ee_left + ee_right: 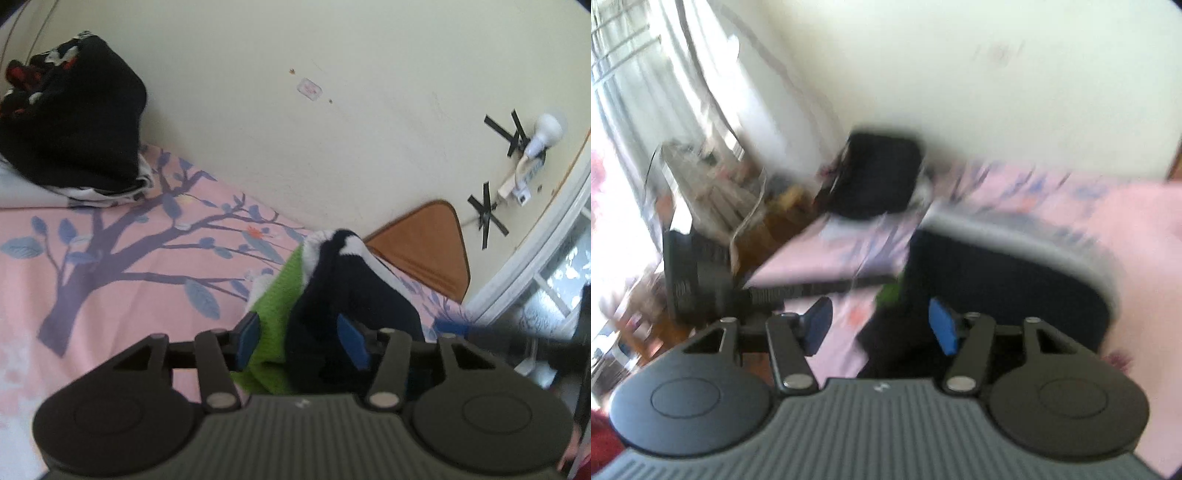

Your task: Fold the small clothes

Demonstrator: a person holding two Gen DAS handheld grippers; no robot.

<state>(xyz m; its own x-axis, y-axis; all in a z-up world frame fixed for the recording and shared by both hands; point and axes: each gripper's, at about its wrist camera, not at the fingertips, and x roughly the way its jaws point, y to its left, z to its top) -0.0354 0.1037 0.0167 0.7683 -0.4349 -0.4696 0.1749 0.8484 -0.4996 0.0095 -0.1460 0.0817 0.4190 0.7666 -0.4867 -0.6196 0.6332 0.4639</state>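
A small garment in navy, green and white (325, 295) lies bunched on the pink bedsheet (110, 258). My left gripper (301, 338) is open, its blue pads on either side of the bunched cloth. In the blurred right wrist view the same navy garment (997, 288) with a white edge lies on the sheet. My right gripper (882, 325) is open over its near dark corner, with a bit of green (890, 293) between the pads. I cannot tell whether either gripper touches the cloth.
A black pile of clothes with red and white print (74, 118) sits at the far left of the bed against the cream wall; it also shows in the right wrist view (875, 177). A brown headboard (424, 247) stands behind. A window and cluttered furniture (701, 177) lie beyond the bed.
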